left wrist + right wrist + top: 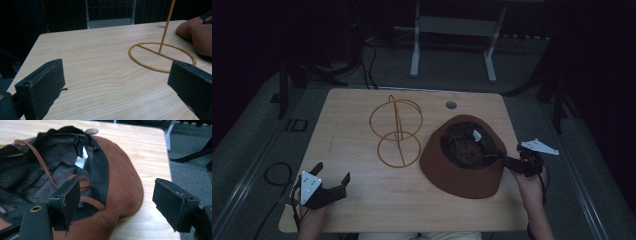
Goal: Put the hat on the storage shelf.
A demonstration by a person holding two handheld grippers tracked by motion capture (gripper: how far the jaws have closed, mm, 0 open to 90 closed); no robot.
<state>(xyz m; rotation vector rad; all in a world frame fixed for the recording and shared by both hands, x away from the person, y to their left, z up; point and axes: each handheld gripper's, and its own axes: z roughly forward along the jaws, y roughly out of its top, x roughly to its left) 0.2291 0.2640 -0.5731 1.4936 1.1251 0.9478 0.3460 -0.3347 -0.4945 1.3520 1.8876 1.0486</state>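
Two hand-held grippers gape empty: left (331,176) low on table (362,200), right (510,159) over hat (462,175) brim.

Left gripper view: hat (197,35) cut off at right edge beyond the right jaw, wire stand (162,53) top cropped. Right gripper view: hat's near brim hidden behind left jaw.

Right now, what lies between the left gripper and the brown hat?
In the high view, between the left gripper and the brown hat: bare wooden table, with the yellow wire stand farther back.
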